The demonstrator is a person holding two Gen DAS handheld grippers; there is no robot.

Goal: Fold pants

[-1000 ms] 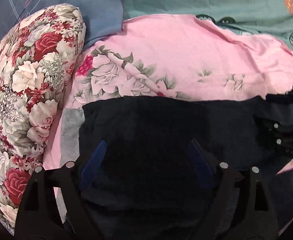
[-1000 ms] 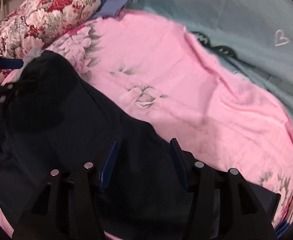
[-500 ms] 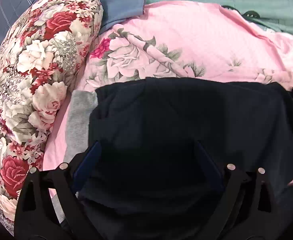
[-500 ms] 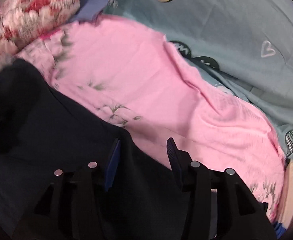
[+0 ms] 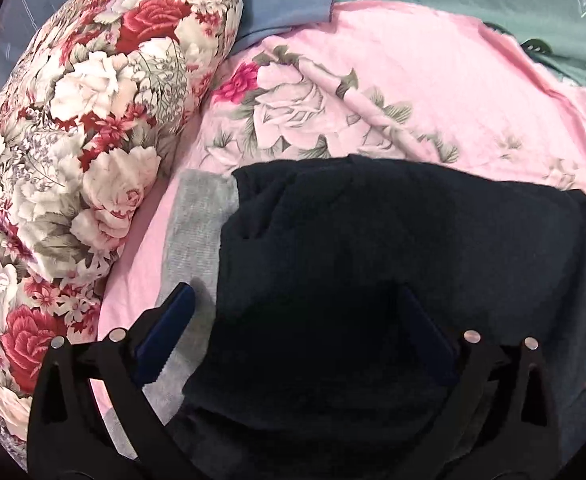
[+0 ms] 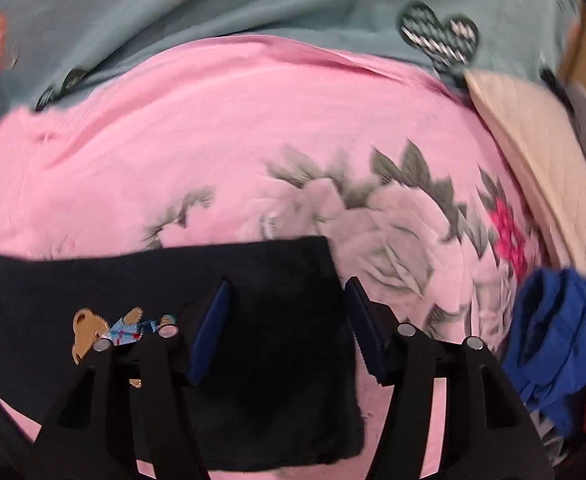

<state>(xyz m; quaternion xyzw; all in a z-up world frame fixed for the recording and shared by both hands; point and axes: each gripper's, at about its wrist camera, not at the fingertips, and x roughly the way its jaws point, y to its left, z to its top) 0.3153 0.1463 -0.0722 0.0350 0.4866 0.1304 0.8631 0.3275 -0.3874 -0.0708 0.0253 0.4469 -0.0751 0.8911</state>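
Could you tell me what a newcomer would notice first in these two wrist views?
Probably the dark navy pants spread across the pink floral sheet, filling the lower part of both views. Next, the big rose-patterned pillow at the left, and a small teddy-bear patch on the pants beside the right tongs.

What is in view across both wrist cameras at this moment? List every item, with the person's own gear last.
pants: one, dark navy, flat on the pink sheet, bear patch visible in the right wrist view
grey band: one, light grey, at the left end of the pants
pink sheet: one, pink with rose print, under the pants
floral pillow: one, red and white roses, left of the pants
teal sheet: one, teal with hearts, beyond the pink sheet
blue cloth: one, bright blue, crumpled at the right
left hand-held gripper: black, blue pads, open over the pants
right hand-held gripper: black, blue pads, open over the pants' edge
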